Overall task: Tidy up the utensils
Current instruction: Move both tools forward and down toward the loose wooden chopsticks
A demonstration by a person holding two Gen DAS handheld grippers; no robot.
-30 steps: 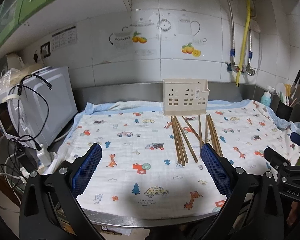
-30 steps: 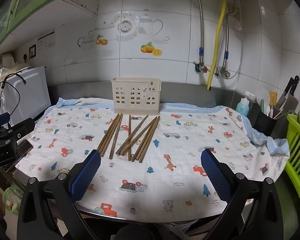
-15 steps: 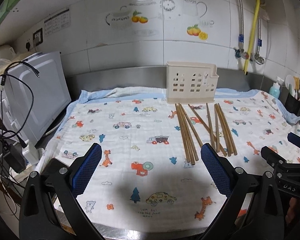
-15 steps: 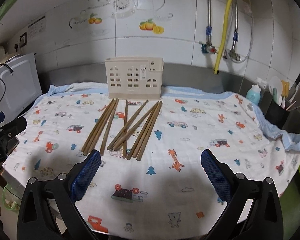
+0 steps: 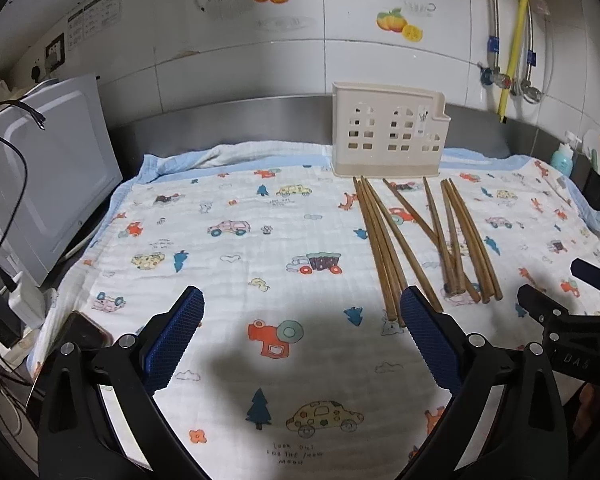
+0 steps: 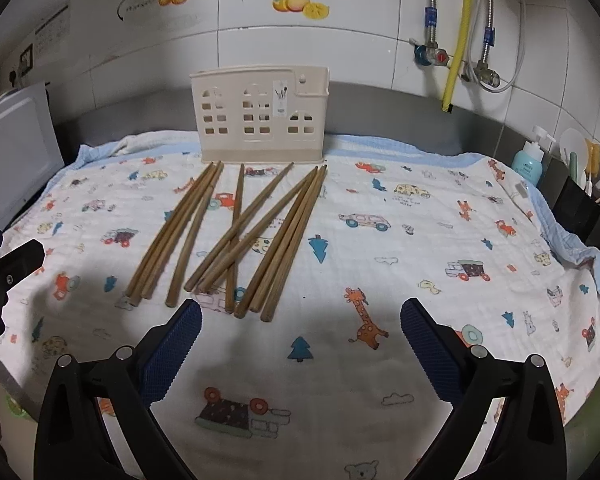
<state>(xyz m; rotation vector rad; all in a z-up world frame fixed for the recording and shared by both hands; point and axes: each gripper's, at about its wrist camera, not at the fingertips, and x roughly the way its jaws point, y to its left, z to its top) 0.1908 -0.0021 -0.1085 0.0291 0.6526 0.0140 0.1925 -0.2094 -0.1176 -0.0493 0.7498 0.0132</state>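
Chopsticks point(image 6: 236, 236) just beyond wide-open right hand-held gripper point(image 6: 300, 316), untouched.

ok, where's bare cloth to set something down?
Free: cloth between microwave and chopsticks; also right of the chopsticks toward the blue bottle. Crowded: chopsticks fanned before the holder.

Ten wooden chopsticks point(image 6: 236, 236) are counted on the cloth point(image 6: 400, 248): three at the left, four crossed in the middle, three at the right. One cream utensil holder point(image 6: 262, 114) is seen beyond them.
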